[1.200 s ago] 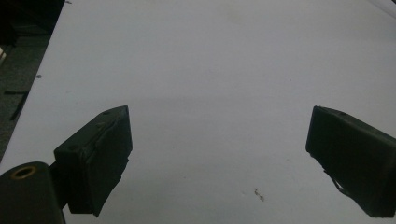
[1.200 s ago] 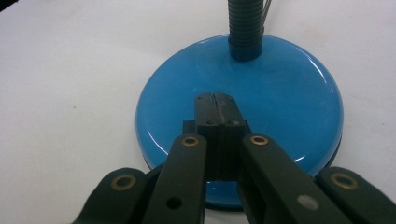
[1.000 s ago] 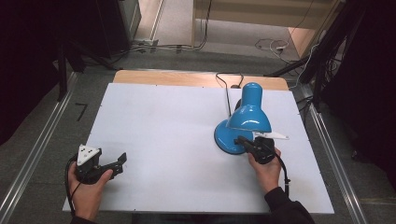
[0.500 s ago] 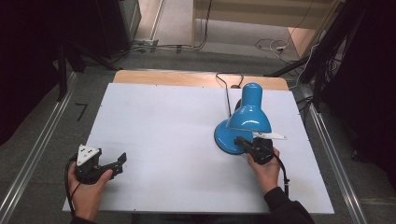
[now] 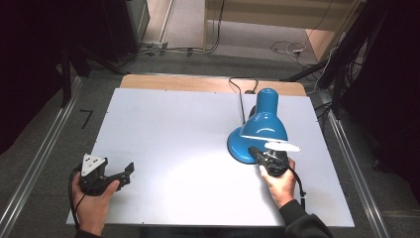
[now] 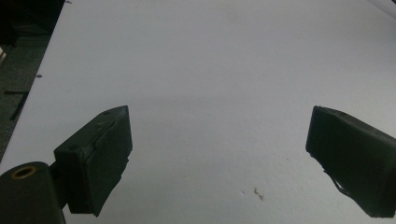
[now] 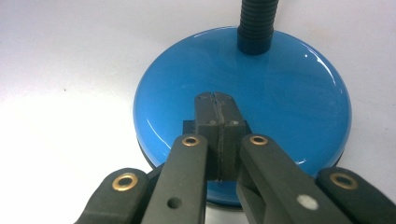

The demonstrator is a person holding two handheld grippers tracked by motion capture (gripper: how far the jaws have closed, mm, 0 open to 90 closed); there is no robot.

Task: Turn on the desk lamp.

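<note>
The blue lamp (image 5: 260,131) stands directly ahead of the right hand-held gripper (image 7: 215,100), whose jaws are closed together, tips resting on the lamp's round base (image 7: 280,88), probably over its switch. Nothing has shifted over the last second, so the press looks under way. The left hand-held gripper (image 6: 219,154) idles open over bare worktop (image 5: 173,134).
</note>
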